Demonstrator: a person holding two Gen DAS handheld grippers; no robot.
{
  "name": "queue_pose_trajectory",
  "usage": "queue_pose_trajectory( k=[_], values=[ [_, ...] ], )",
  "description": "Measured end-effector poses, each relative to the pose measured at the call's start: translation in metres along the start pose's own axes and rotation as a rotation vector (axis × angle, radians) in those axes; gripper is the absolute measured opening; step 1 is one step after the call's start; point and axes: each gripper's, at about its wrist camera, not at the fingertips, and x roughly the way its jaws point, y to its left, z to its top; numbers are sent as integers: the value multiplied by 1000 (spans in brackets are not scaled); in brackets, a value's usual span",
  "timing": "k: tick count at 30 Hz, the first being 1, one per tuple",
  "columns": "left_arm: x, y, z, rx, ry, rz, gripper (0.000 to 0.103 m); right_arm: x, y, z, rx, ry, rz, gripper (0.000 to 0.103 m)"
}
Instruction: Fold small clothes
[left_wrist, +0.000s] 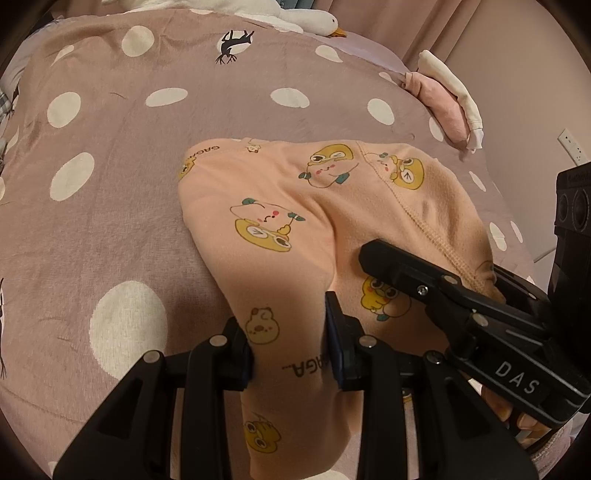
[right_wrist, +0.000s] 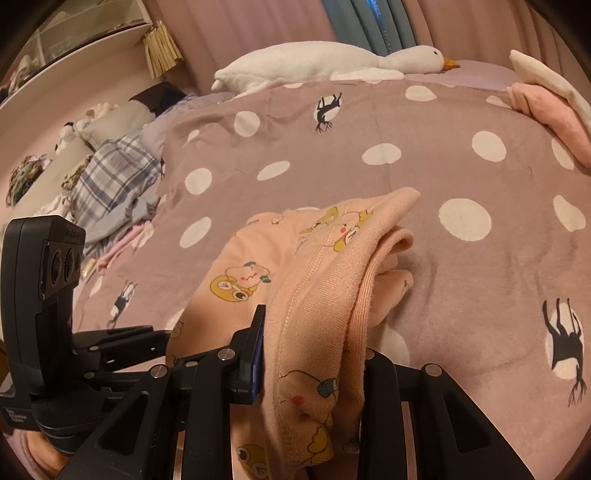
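**A:** Start with the biggest thing. What carries everything?

**B:** A bed (left_wrist: 110, 177), covered by a mauve blanket with white dots and small black animal figures. A white plush goose (right_wrist: 332, 62) lies along its far edge, and a folded pink and cream pile (left_wrist: 447, 107) sits at the far right corner. Loose plaid laundry (right_wrist: 114, 173) is heaped off to the left in the right wrist view.

**A:** And the piece being worked?

**B:** A peach garment (left_wrist: 295, 206) with cartoon prints lies on the blanket near the person, its near end lifted off the bed and its far end resting flat.

**A:** Who has hold of it?

**B:** Both. The left gripper (left_wrist: 290, 350) has its jaws clenched on a gathered band of the cloth. The right gripper (right_wrist: 314, 354) is grasping the stitched hem, which bunches thickly between its jaws. The two sit just beside each other.

**A:** So which step is this?

**B:** I judge it a fold in progress: the near edge is pinched at two points, ready to be carried over the rest.

**A:** What does the next move need?

**B:** Probably both hands travelling together toward the far end, keeping the edge taut and level, then laying it down squarely before letting go, so the layers don't skew.
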Motion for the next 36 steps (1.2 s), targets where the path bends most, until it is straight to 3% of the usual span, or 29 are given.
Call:
queue_pose_trajectory(
  k=[36],
  values=[
    [13,6,-1,-9,38,12,34,11,-6,-7,30,40,-1,30]
  ],
)
